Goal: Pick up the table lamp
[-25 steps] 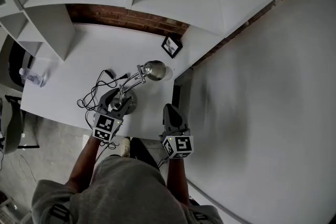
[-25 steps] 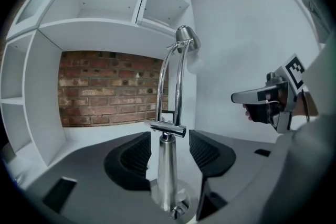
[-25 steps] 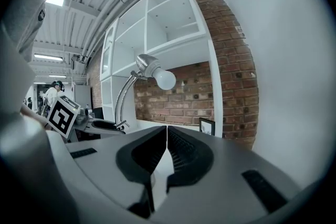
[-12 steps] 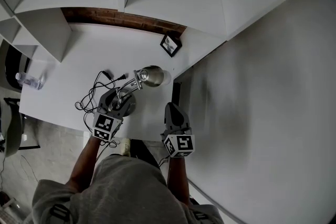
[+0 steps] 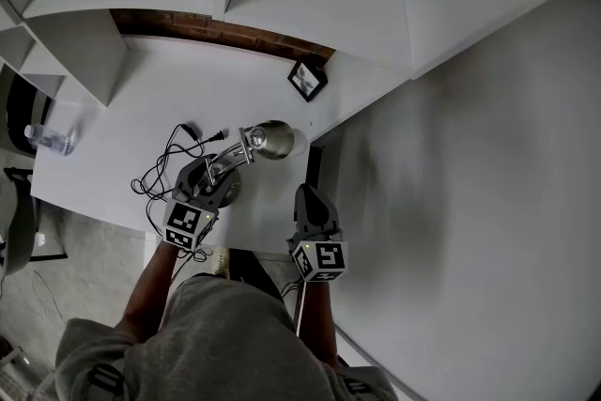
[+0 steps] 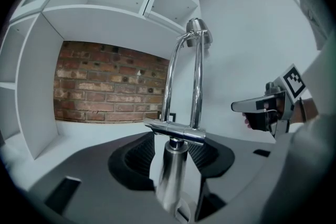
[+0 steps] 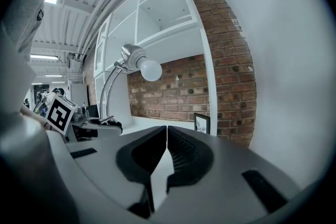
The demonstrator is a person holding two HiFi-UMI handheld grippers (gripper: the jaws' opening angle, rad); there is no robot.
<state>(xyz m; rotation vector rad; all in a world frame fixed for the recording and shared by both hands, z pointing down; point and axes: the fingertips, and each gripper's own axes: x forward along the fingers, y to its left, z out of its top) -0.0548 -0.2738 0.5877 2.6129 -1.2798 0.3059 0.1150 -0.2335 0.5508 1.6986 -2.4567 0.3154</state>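
Nearest in, the right gripper [image 5: 306,199] hangs at the front edge of the flat white desk [image 5: 113,108], jaws pressed together with barely a sliver of light between them and nothing in them, so it looks like a spectator for now. Beside it the left gripper [image 6: 173,150] is doing the work: its jaws stand wide apart and have just been closing a little, with the short upright post of the chrome table lamp [image 5: 235,160] squarely between them. In the left gripper view the ribbed pads flank that post on both sides with a gap showing, so no grip yet. The lamp stands upright on its round base near the desk's front right corner, twin curved rods rising to a metal shade with a bare white bulb that leans out to the right. Judging from this, the step in hand is the closing on the stem; the next move calls for squeezing until both pads bite the smooth metal, then lifting straight up, keeping it vertical, since the head is offset and may make it swing. A tangled black power cable [image 5: 161,172] trails left of the base and may drag. Further back stand a small black picture frame [image 5: 307,80] and then the red brick wall [image 5: 216,31].
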